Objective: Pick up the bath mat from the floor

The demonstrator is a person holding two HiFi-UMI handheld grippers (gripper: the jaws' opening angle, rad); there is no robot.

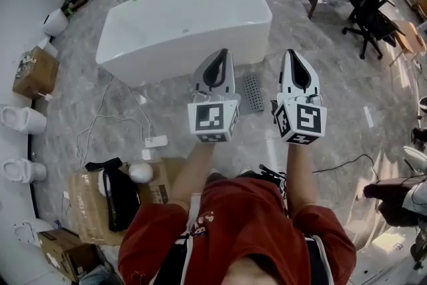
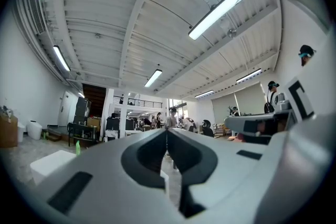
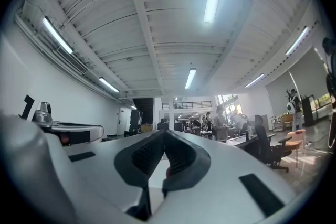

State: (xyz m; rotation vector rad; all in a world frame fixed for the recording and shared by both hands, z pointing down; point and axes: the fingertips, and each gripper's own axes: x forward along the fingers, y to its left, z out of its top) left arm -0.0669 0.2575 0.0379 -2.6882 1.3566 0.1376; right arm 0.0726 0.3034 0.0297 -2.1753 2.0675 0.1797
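A: First entry, the task's thing?
B: Small grey perforated bath mat (image 1: 252, 91), lying flat on the grey marbled floor (image 1: 320, 77), just beside the near right corner of the white freestanding bathtub (image 1: 187, 17).
A: Left gripper?
B: White two-jaw left gripper (image 1: 220, 53), held in the air on the near side of the bathtub. Its jaws are pressed together with nothing between them.
A: Right gripper?
B: White two-jaw right gripper (image 1: 293, 53), alongside the first, right of the bathtub's corner. Jaws pressed together, empty. In the head view the mat shows between the two.
A: Sundries?
B: Brown cardboard box (image 1: 33, 73) left of the bathtub; black office chair (image 1: 373, 17) well right of it.
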